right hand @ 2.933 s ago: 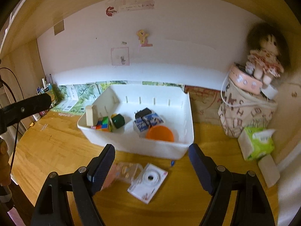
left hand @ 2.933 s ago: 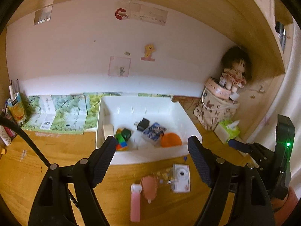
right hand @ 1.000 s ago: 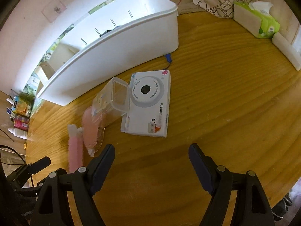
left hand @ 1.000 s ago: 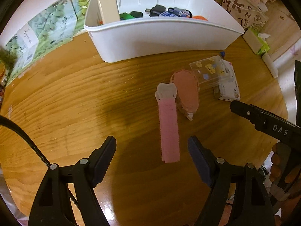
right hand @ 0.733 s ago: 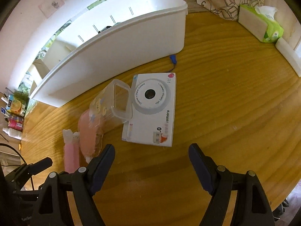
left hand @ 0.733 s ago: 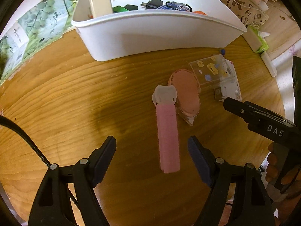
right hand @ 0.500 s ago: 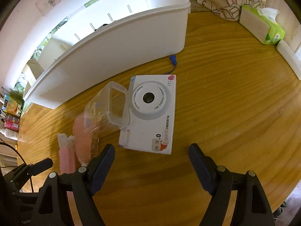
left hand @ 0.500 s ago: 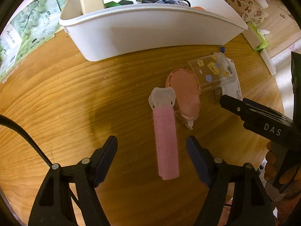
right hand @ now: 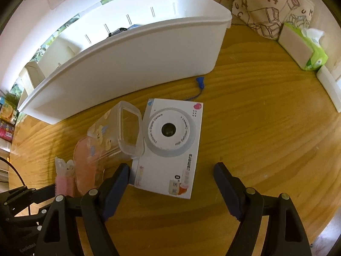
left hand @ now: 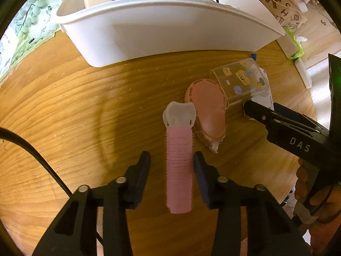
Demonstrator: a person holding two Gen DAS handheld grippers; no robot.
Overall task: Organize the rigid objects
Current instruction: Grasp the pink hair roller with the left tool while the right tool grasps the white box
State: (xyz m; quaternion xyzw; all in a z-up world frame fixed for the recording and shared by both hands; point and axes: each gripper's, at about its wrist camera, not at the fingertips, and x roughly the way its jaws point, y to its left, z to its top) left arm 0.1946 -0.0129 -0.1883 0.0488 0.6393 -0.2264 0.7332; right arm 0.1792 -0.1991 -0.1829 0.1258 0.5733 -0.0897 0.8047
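- While we look down on the worn, scratched wooden tabletop [left hand: 64,106], the long white plastic bin [left hand: 170,27] serves as our landmark, with a white wall behind it and a green leaf-print sheet [left hand: 27,27] at its left end.
- To the right of the bin stand a beige fabric bag with brown print [right hand: 266,10] and a green tissue pack [right hand: 315,49].
- In front of the bin, near its right end, lies the flat white toy camera [right hand: 170,147]; the clear lidded plastic box [right hand: 115,136] leans on the camera's left edge.
- Further from the bin lie the pink oval case [left hand: 208,111] and, just beside it, the pink hair roller with a white clip end [left hand: 179,164].
- Our left gripper [left hand: 171,166] is closing around the roller; the right pad looks at the bristles, a gap shows at the left pad.
- Our right gripper [right hand: 170,179] stands wide, straddling the camera's near edge without touching it.
- Compared with a second ago, the left jaws have narrowed sharply and the roller now sits between them.
- The right gripper has drawn nearer to the camera, its spread unchanged.
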